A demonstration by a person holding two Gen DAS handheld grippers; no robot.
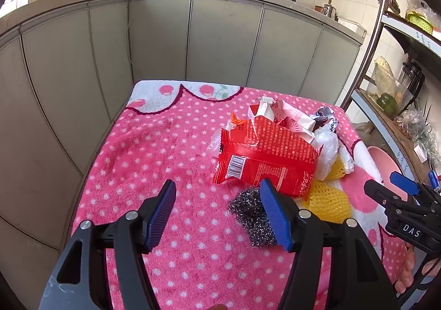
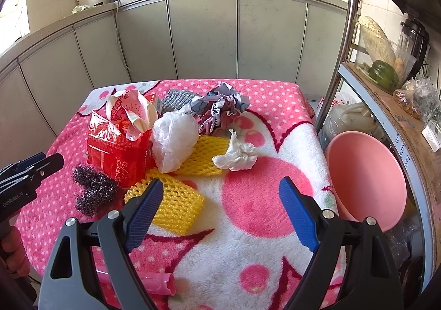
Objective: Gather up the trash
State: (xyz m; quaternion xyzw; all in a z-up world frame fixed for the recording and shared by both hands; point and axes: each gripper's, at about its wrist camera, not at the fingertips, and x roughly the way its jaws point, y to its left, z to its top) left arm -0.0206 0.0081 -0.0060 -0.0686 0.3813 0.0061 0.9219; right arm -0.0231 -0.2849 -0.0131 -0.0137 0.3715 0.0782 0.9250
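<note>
A small kitchen, grey cabinets behind, and a table under a pink polka-dot fleece blanket (image 2: 264, 95). The trash lies heaped on its left-hand part: a torn red foil snack packet (image 2: 118, 155), a crumpled clear plastic bag (image 2: 173, 142), yellow foam fruit netting (image 2: 171, 205), a wadded white tissue (image 2: 237, 157), and a grey steel-wool scourer (image 1: 252, 215) nearest. The left gripper (image 1: 217, 216) stands wide apart, empty, the scourer against its right pad. The right gripper (image 2: 217, 213) is apart too. I'd worry light pieces slide off. The round pink plastic basin (image 2: 366, 180) at right looks empty.
</note>
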